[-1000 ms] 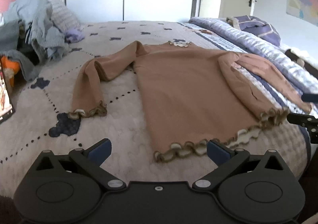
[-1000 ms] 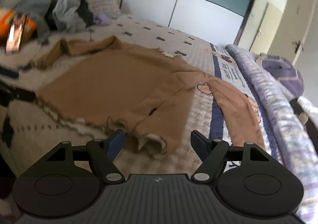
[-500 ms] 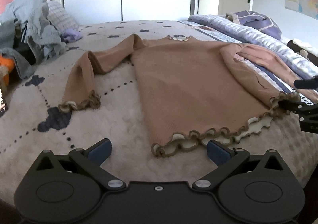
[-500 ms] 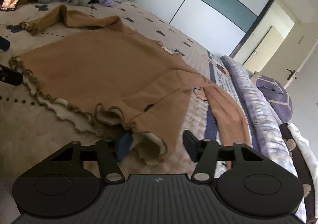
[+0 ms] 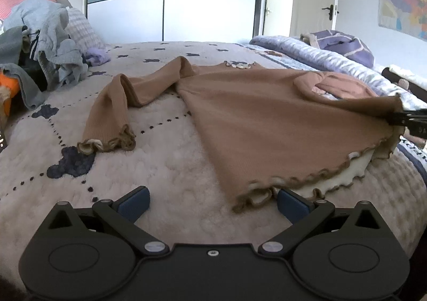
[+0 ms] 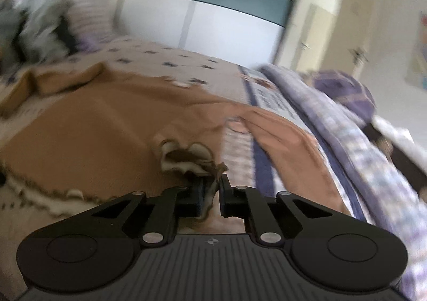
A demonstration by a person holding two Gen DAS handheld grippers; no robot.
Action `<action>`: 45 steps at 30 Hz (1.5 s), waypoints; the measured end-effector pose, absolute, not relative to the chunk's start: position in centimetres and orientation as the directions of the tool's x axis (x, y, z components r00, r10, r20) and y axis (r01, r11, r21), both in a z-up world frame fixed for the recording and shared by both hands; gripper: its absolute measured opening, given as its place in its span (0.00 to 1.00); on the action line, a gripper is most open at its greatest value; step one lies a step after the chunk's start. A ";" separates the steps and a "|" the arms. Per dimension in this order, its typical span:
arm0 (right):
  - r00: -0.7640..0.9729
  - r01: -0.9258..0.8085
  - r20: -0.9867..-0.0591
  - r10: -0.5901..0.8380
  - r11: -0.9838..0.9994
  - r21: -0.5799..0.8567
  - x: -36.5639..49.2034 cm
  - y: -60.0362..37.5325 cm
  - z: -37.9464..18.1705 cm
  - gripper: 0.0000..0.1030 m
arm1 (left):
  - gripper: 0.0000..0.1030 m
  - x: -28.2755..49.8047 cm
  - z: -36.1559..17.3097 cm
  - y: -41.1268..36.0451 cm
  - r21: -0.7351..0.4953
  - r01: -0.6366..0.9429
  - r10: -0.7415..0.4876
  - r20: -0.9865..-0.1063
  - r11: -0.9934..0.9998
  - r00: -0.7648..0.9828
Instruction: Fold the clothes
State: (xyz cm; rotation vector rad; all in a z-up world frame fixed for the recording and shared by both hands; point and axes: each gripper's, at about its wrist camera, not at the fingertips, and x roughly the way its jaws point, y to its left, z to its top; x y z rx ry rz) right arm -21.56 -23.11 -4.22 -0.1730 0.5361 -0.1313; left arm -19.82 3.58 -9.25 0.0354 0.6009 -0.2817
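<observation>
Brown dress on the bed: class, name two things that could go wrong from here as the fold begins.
1. The right tool has just been closing and pinches only the ruffled cuff of the brown dress, a thin bite that may slip out when lifted.
2. The left tool is open, its right pad beside the hem without gripping it; pulling the sleeve across could drag the whole dress askew.

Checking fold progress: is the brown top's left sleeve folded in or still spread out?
Spread out. The left sleeve lies off the brown top on the bedspread, bent at the elbow.
</observation>
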 end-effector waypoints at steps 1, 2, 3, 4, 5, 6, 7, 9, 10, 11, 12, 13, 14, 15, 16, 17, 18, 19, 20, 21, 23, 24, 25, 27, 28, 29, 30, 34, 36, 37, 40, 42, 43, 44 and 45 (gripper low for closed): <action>0.843 0.102 -0.509 -0.173 0.981 -0.163 -21.6 -23.8 -4.3 0.15 | 0.98 -19.8 -9.2 3.6 -0.051 0.271 -0.252 -0.560 0.961 0.789; 0.832 0.118 -0.529 -0.167 0.985 -0.126 -21.5 -24.6 -4.5 0.16 | 0.97 -19.9 -9.2 3.6 -0.053 0.270 -0.252 -0.559 0.961 0.790; 0.820 0.133 -0.549 -0.161 0.987 -0.091 -21.5 -25.3 -4.7 0.20 | 0.97 -19.9 -9.2 3.5 -0.054 0.269 -0.252 -0.557 0.962 0.791; 0.811 0.144 -0.564 -0.155 0.987 -0.065 -21.5 -25.9 -5.0 0.24 | 0.97 -19.9 -9.2 3.5 -0.056 0.268 -0.253 -0.555 0.962 0.792; 0.806 0.148 -0.572 -0.150 0.988 -0.050 -21.6 -26.3 -5.3 0.27 | 0.96 -19.9 -9.2 3.4 -0.056 0.269 -0.255 -0.552 0.961 0.794; 0.803 0.150 -0.577 -0.148 0.988 -0.045 -21.7 -26.6 -5.6 0.35 | 0.96 -19.8 -9.2 3.4 -0.055 0.270 -0.255 -0.549 0.961 0.796; 0.802 0.153 -0.578 -0.150 0.987 -0.044 -21.9 -26.7 -5.8 0.41 | 0.95 -19.8 -9.2 3.3 -0.055 0.271 -0.256 -0.546 0.961 0.798; 0.799 0.159 -0.581 -0.154 0.986 -0.042 -22.2 -27.0 -6.2 0.45 | 0.91 -19.7 -9.2 3.2 -0.052 0.267 -0.253 -0.535 0.962 0.806; 0.796 0.158 -0.587 -0.150 0.987 -0.037 -22.2 -27.1 -6.3 0.47 | 0.84 -19.6 -9.1 3.2 -0.053 0.265 -0.252 -0.531 0.963 0.809; 0.793 0.157 -0.592 -0.145 0.987 -0.032 -22.2 -27.3 -6.5 0.47 | 0.75 -19.5 -9.1 3.1 -0.055 0.262 -0.250 -0.530 0.964 0.810; 0.791 0.156 -0.595 -0.143 0.987 -0.030 -22.2 -27.3 -6.5 0.48 | 0.70 -19.3 -9.1 3.1 -0.058 0.257 -0.248 -0.528 0.965 0.812; 0.792 0.156 -0.594 -0.144 0.987 -0.030 -22.3 -27.3 -6.5 0.48 | 0.63 -19.2 -9.0 3.1 -0.060 0.257 -0.249 -0.526 0.965 0.813; 0.792 0.155 -0.593 -0.143 0.987 -0.031 -22.4 -27.2 -6.5 0.48 | 0.57 -19.2 -9.0 3.0 -0.060 0.259 -0.252 -0.524 0.964 0.814; 0.794 0.152 -0.591 -0.143 0.988 -0.035 -22.4 -27.1 -6.5 0.48 | 0.54 -19.3 -8.9 2.9 -0.053 0.263 -0.251 -0.519 0.963 0.817; 0.796 0.151 -0.588 -0.145 0.988 -0.040 -22.5 -27.0 -6.4 0.48 | 0.44 -19.4 -8.8 2.7 -0.041 0.266 -0.249 -0.511 0.963 0.823; 0.798 0.152 -0.584 -0.150 0.987 -0.045 -22.4 -27.0 -6.3 0.48 | 0.29 -19.5 -8.7 2.5 -0.030 0.270 -0.248 -0.502 0.963 0.829; 0.801 0.153 -0.579 -0.154 0.987 -0.050 -22.4 -26.9 -6.2 0.49 | 0.19 -19.8 -8.5 2.4 -0.019 0.270 -0.244 -0.491 0.963 0.837; 0.804 0.156 -0.574 -0.157 0.986 -0.052 -22.5 -26.9 -6.2 0.51 | 0.08 -20.2 -8.3 2.2 -0.007 0.267 -0.238 -0.477 0.964 0.846; 0.806 0.158 -0.569 -0.161 0.986 -0.056 -22.5 -26.9 -6.2 0.53 | 0.08 -20.5 -8.0 2.1 0.004 0.264 -0.232 -0.464 0.964 0.855; 0.808 0.160 -0.565 -0.165 0.985 -0.059 -22.5 -27.0 -6.1 0.53 | 0.08 -20.9 -7.7 2.0 0.019 0.255 -0.220 -0.447 0.967 0.867; 0.809 0.157 -0.563 -0.168 0.985 -0.067 -22.6 -27.0 -5.8 0.53 | 0.08 -21.9 -6.9 2.2 0.043 0.236 -0.198 -0.412 0.971 0.889; 0.810 0.152 -0.563 -0.165 0.986 -0.070 -22.6 -27.0 -5.8 0.54 | 0.08 -22.2 -6.6 2.4 0.049 0.225 -0.187 -0.399 0.973 0.898; 0.810 0.145 -0.563 -0.161 0.987 -0.073 -22.7 -27.0 -5.7 0.54 | 0.07 -22.5 -6.4 2.6 0.052 0.210 -0.174 -0.391 0.976 0.904; 0.811 0.129 -0.566 -0.149 0.989 -0.076 -22.9 -26.9 -5.7 0.58 | 0.06 -22.9 -6.1 3.3 0.046 0.177 -0.146 -0.385 0.983 0.911; 0.811 0.118 -0.569 -0.140 0.990 -0.076 -22.9 -26.8 -5.7 0.59 | 0.05 -23.0 -6.0 3.6 0.042 0.156 -0.128 -0.388 0.987 0.913; 0.811 0.105 -0.570 -0.131 0.991 -0.078 -23.0 -26.6 -5.7 0.59 | 0.05 -23.0 -5.9 4.0 0.039 0.135 -0.109 -0.394 0.990 0.913; 0.811 0.090 -0.572 -0.121 0.993 -0.082 -23.0 -26.5 -5.7 0.59 | 0.05 -22.9 -5.9 4.4 0.033 0.115 -0.092 -0.405 0.993 0.910; 0.814 -0.004 -0.577 -0.070 0.992 -0.126 -23.3 -24.9 -5.5 0.64 | 0.00 -22.0 -6.5 6.7 0.020 0.003 0.006 -0.453 1.000 0.891; 0.820 -0.044 -0.567 -0.072 0.981 -0.188 -23.3 -23.7 -5.6 0.64 | 0.00 -21.5 -6.8 8.2 -0.040 -0.010 -0.011 -0.487 0.999 0.873; 0.824 -0.063 -0.563 -0.072 0.974 -0.218 -23.3 -23.1 -5.7 0.65 | 0.00 -21.2 -6.9 8.9 -0.085 -0.008 -0.036 -0.508 0.996 0.860; 0.841 -0.117 -0.531 -0.104 0.923 -0.365 -22.8 -20.7 -6.0 0.65 | 0.18 -20.9 -7.1 10.0 -0.169 0.028 -0.117 -0.538 0.985 0.835; 0.857 -0.150 -0.497 -0.133 0.860 -0.488 -22.6 -19.1 -6.4 0.65 | 0.46 -21.4 -6.9 10.0 -0.180 0.070 -0.155 -0.520 0.981 0.840; 0.866 -0.162 -0.478 -0.147 0.822 -0.546 -22.5 -18.3 -6.7 0.64 | 0.57 -21.7 -6.8 9.7 -0.174 0.091 -0.169 -0.508 0.980 0.845; 0.874 -0.171 -0.460 -0.156 0.788 -0.592 -22.5 -17.7 -6.9 0.64 | 0.61 -22.0 -6.6 9.3 -0.159 0.117 -0.181 -0.492 0.980 0.851; 0.882 -0.181 -0.445 -0.156 0.759 -0.625 -22.6 -17.1 -7.0 0.63 | 0.61 -22.1 -6.6 8.9 -0.145 0.145 -0.198 -0.487 0.979 0.850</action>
